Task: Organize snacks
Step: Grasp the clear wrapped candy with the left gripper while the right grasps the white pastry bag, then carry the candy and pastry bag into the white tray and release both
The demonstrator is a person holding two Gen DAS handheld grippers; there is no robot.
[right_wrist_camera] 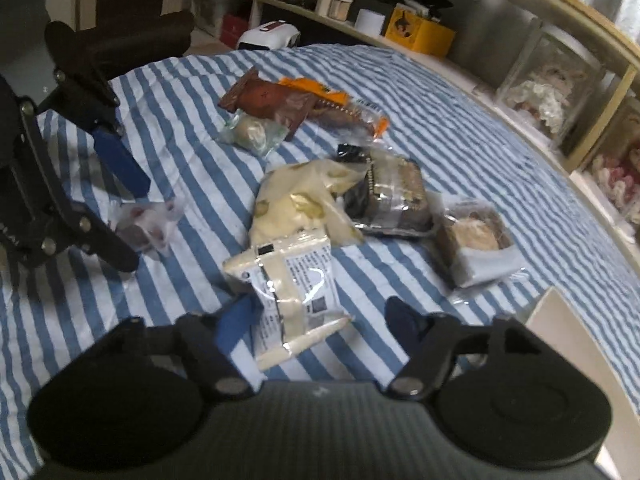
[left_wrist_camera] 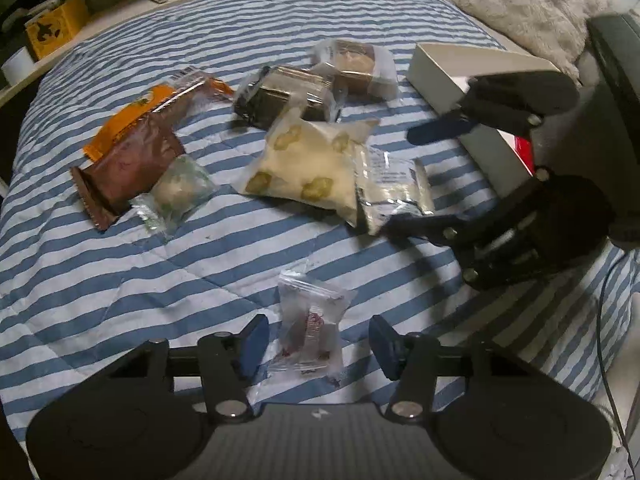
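On the blue-striped bedspread (left_wrist_camera: 120, 280) lies a small clear packet with a red sweet (left_wrist_camera: 308, 328). My left gripper (left_wrist_camera: 320, 344) straddles it, its blue pads a little clear of the wrapper on both sides. In the right wrist view that packet (right_wrist_camera: 148, 224) sits between the left gripper's fingers (right_wrist_camera: 124, 164). My right gripper (right_wrist_camera: 320, 320) stands over a white printed sachet (right_wrist_camera: 296, 292), jaws apart, the right pad well off it. The left wrist view shows the sachet (left_wrist_camera: 394, 192) between the right gripper's fingers (left_wrist_camera: 436, 128).
Beyond lie a cream pouch with green prints (left_wrist_camera: 308, 168), a dark cake pack (left_wrist_camera: 284, 96), a clear pack with brown cake (left_wrist_camera: 356, 66), brown (left_wrist_camera: 124, 172) and orange (left_wrist_camera: 160, 108) wrappers and a small pale sweet (left_wrist_camera: 176, 192). A white box (left_wrist_camera: 452, 76) stands right, under a fluffy pillow (left_wrist_camera: 532, 4).
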